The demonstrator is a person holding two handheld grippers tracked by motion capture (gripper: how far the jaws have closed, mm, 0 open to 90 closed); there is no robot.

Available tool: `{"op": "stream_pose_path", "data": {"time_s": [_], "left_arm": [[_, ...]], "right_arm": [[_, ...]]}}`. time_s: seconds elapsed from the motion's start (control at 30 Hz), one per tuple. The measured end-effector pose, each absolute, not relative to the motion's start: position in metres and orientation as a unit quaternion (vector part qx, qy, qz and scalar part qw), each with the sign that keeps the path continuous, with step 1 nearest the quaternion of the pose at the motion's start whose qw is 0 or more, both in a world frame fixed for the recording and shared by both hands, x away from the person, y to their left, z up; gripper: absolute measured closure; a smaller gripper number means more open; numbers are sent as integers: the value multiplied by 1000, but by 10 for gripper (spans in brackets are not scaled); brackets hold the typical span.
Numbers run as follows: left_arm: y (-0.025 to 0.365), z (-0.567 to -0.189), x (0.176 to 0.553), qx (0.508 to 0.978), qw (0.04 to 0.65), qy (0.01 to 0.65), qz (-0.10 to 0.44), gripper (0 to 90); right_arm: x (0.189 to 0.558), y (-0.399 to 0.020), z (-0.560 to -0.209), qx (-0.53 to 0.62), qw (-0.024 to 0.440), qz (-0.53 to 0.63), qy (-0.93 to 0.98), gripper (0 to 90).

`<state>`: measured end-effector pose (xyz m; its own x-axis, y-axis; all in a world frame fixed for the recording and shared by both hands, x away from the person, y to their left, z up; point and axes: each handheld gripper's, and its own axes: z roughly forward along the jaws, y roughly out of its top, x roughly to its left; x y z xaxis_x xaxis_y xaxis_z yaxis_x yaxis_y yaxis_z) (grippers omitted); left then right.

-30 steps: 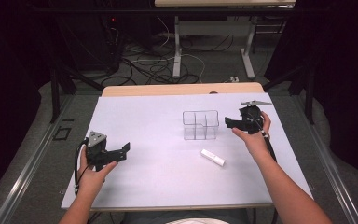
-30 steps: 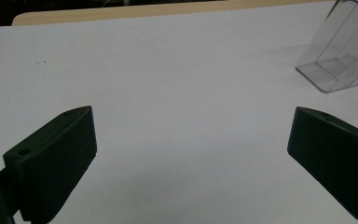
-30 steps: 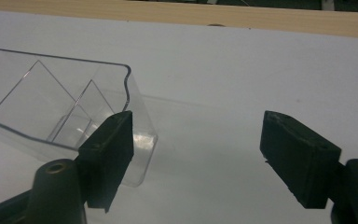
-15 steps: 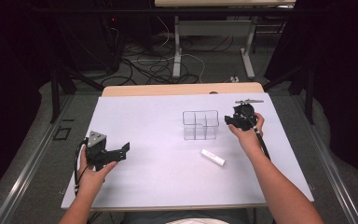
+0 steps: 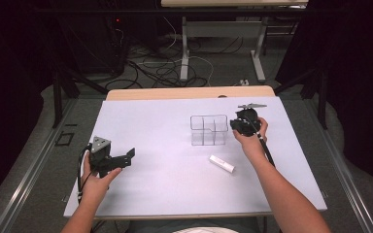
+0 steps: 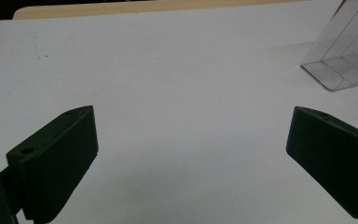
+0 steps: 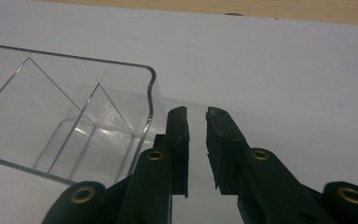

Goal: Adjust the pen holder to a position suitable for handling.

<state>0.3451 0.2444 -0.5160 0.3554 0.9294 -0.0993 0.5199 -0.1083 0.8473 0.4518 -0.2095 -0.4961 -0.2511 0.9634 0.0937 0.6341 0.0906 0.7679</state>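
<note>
Clear divided organizer [image 5: 209, 130] stands empty right of centre on the counter [image 5: 165, 145]; right gripper [image 5: 234, 125], at its 3 o'clock, has just been closing to a narrow gap, nothing between. White tube [image 5: 222, 164] at 6 o'clock awaits handling. Left gripper [image 5: 128, 158] wide, idle.

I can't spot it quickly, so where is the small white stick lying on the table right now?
In the high view, the white stick lies flat on the table's right half, just in front of the clear divided box, beside the right forearm.
</note>
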Motion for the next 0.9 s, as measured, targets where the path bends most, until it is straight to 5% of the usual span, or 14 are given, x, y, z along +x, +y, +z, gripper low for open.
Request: {"op": "stream_pose_path", "data": {"time_s": [0.3,0.9], "left_arm": [[245,-516,345,704,424,517,239,26],[244,-517,346,706,423,515,238,29]], "right_arm": [[448,-192,-497,550,242,347,720,899],[444,-175,-498,544,233,354,724,900]]}}
